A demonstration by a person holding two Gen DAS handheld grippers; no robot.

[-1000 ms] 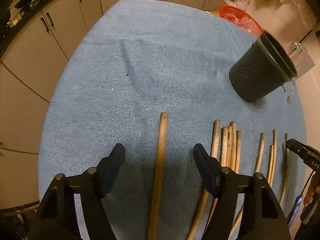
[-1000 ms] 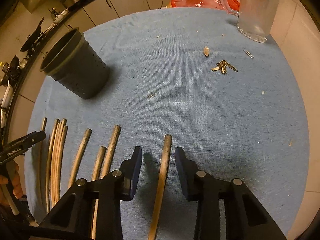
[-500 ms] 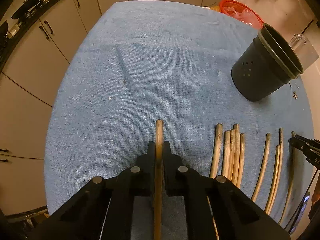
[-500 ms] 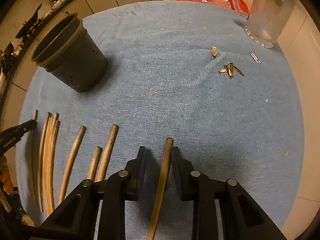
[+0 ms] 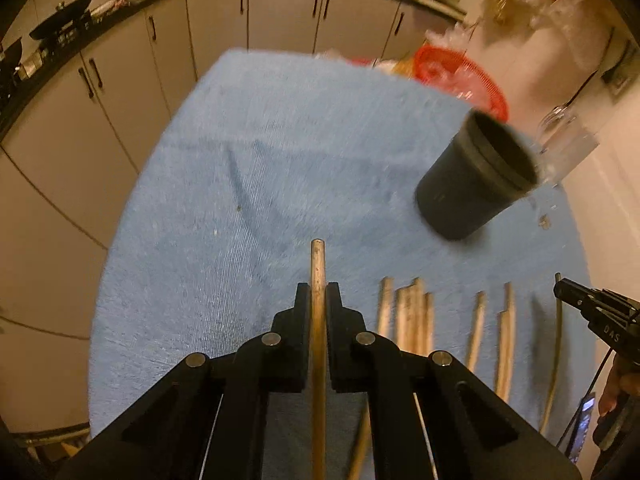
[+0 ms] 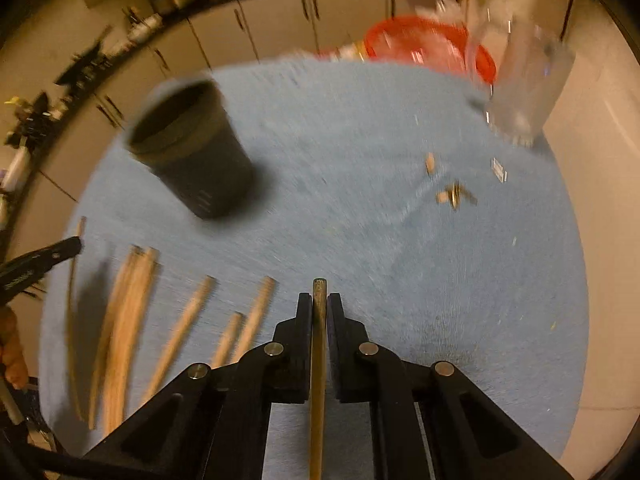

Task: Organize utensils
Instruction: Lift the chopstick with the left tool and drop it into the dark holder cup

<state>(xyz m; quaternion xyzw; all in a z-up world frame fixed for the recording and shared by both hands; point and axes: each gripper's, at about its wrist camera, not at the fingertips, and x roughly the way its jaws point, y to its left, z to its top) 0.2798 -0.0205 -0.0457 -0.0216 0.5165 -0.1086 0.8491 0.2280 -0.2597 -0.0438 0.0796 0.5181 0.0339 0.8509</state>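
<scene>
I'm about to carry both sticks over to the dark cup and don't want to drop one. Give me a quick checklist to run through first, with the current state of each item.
1. Left gripper shut on its chopstick: ok, fingers pinch it on both sides.
2. Right gripper shut on its chopstick: ok.
3. Sticks centred in the jaws: ok, each runs straight between the fingers.
4. Dark cup upright with its mouth open: ok.
5. Cup empty enough inside: cannot tell, interior dark and blurred.
6. Path over the blue cloth to the cup: ok, only the loose chopsticks lying flat.
</scene>
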